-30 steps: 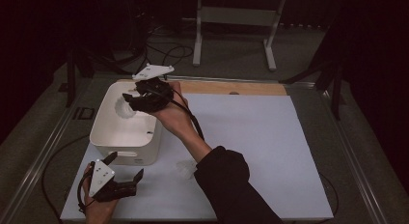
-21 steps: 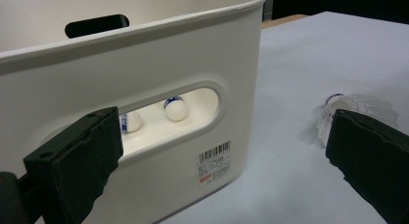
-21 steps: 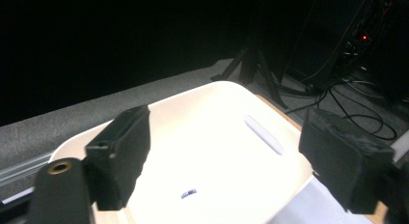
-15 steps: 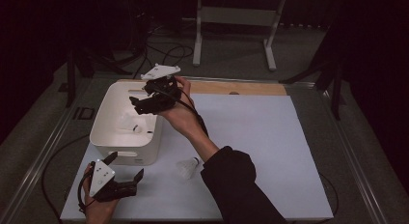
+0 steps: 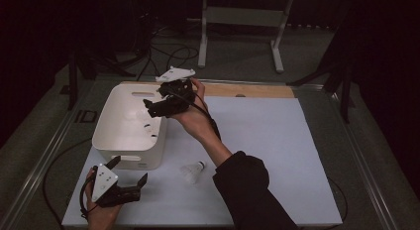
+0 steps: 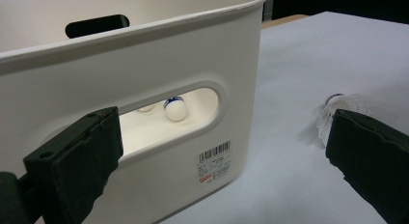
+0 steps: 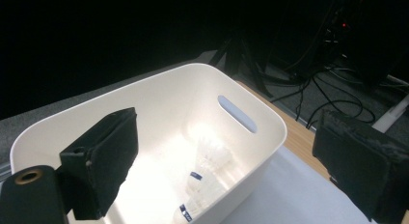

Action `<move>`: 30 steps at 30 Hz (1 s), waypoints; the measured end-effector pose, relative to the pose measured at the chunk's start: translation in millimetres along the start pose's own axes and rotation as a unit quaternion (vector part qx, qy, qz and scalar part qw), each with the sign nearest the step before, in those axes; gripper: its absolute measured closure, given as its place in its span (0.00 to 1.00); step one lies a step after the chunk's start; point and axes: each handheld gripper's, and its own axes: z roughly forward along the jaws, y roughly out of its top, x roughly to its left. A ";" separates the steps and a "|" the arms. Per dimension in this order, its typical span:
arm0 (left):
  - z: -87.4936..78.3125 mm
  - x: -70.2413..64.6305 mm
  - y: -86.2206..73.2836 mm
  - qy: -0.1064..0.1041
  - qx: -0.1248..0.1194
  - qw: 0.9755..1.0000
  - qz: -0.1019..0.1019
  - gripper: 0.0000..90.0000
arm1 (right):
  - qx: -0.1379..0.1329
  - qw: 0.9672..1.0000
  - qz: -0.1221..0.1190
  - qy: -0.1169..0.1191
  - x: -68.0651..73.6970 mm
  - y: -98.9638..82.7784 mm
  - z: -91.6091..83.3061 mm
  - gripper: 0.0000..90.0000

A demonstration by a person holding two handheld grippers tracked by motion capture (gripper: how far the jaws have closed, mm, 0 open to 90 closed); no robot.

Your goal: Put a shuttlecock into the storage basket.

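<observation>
White table (image 5: 277, 141), right tool (image 5: 157, 105) wide open, empty, jaws just opened over bin (image 5: 111, 141); left tool (image 5: 130, 186) open, empty; next approach shuttlecock (image 5: 193, 171) at 5 o'clock of bin, grip its cork gently.

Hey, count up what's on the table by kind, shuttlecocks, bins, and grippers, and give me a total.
Shuttlecocks: 3, two in the bin, one on the table
Bin: 1
Grippers: 2, left gripper, right gripper
Total: 6

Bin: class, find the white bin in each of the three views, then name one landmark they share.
High view: bin, left of centre on the mat.
Left gripper view: bin, upper left, close.
Right gripper view: bin, centre, seen from above.
Landmark: far handle slot.
</observation>
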 end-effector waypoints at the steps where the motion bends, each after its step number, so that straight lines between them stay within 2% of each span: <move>1: 0.0 0.1 0.1 0.000 0.000 1.000 0.001 0.00 | 0.001 1.000 0.000 -0.001 -1.1 -0.8 -0.8 0.10; 11: -0.1 0.1 0.0 0.000 0.000 1.000 0.001 0.00 | 0.008 1.000 0.005 -0.013 -10.1 -10.1 -5.7 0.09; 21: 0.2 -0.1 0.1 0.001 -0.001 1.000 0.000 0.00 | 0.015 0.999 0.000 -0.028 -17.2 -20.4 -11.3 0.09; 30: 0.8 -0.3 0.1 -0.001 0.000 1.000 0.001 0.00 | 0.022 0.999 -0.006 -0.031 -19.9 -32.3 -17.1 0.09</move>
